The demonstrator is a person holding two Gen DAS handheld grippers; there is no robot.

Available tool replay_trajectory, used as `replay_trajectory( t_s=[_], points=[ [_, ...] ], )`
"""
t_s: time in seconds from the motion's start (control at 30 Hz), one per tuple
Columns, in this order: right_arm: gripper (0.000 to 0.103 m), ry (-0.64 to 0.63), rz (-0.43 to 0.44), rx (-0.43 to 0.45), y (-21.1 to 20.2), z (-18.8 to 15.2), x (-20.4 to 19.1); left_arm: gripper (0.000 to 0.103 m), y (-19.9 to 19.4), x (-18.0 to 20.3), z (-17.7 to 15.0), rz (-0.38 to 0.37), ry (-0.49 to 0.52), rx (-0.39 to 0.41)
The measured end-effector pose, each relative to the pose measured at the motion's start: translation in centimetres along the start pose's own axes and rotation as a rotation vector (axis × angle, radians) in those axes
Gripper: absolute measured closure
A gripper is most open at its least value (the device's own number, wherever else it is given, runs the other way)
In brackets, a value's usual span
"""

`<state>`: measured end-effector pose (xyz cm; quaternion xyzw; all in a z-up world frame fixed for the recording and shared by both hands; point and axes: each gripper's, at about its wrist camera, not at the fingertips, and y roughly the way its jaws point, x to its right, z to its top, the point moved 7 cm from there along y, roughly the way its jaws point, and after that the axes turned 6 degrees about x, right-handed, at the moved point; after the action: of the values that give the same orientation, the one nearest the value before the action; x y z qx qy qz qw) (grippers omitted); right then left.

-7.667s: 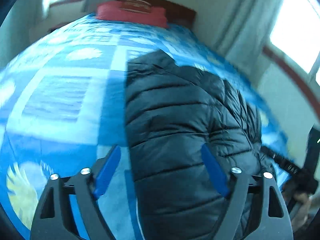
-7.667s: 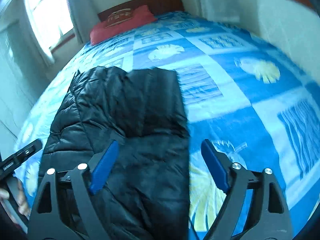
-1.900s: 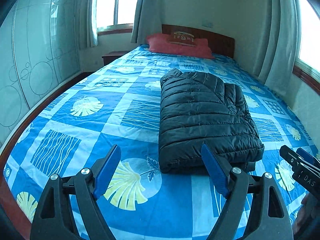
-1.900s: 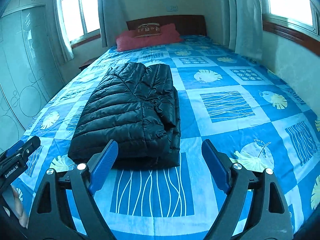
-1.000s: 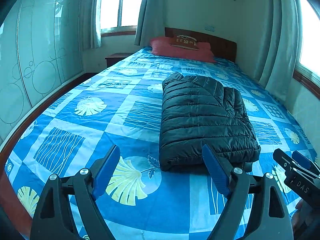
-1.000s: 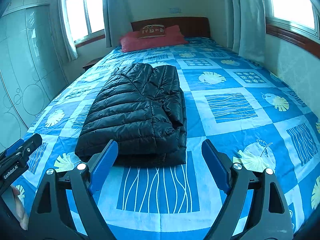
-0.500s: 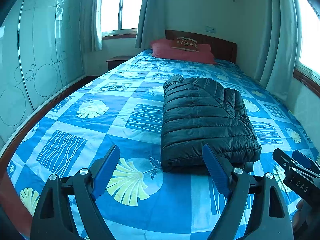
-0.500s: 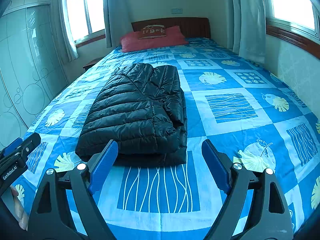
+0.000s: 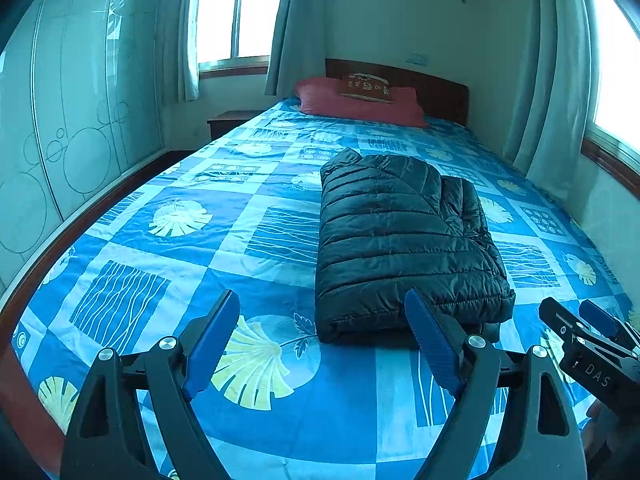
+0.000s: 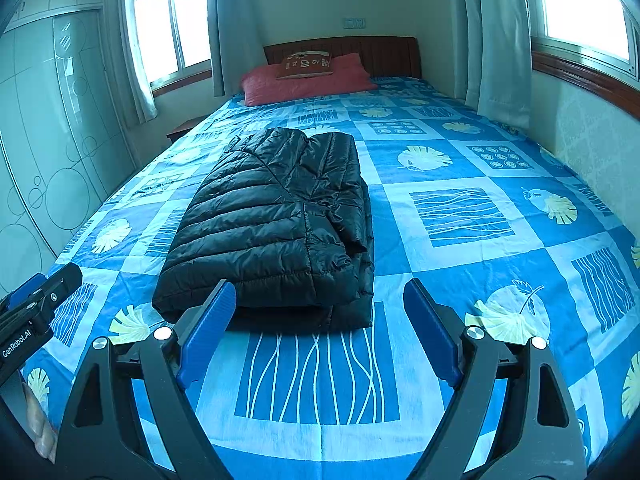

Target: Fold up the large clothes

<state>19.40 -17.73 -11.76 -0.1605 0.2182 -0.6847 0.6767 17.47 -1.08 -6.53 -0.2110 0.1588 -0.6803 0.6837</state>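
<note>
A black quilted puffer jacket (image 9: 400, 232) lies folded into a flat rectangle on the blue patterned bedspread (image 9: 168, 248); it also shows in the right wrist view (image 10: 280, 224). My left gripper (image 9: 322, 340) is open and empty, held back from the jacket's near edge. My right gripper (image 10: 316, 332) is open and empty, also short of the jacket. The right gripper shows at the right edge of the left wrist view (image 9: 592, 344), and the left gripper at the left edge of the right wrist view (image 10: 36, 304).
A red pillow (image 9: 356, 100) and a small cushion (image 10: 306, 65) lie at the wooden headboard (image 10: 384, 54). A glass wardrobe (image 9: 60, 120) stands left, a nightstand (image 9: 226, 122) by the window. Curtains (image 10: 496, 40) and a wall run along the right.
Both grippers have drawn back from the jacket and risen slightly, so the whole bed and room come into view. The folded jacket has not moved.
</note>
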Motion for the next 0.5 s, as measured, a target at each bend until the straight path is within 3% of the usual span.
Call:
replay_trajectory(
  t_s=[0.5],
  points=[
    [0.017, -0.002, 0.005, -0.006, 0.02, -0.18, -0.08, 0.016, 0.22, 1.0, -0.38, -0.033, 0.034, -0.014]
  ],
)
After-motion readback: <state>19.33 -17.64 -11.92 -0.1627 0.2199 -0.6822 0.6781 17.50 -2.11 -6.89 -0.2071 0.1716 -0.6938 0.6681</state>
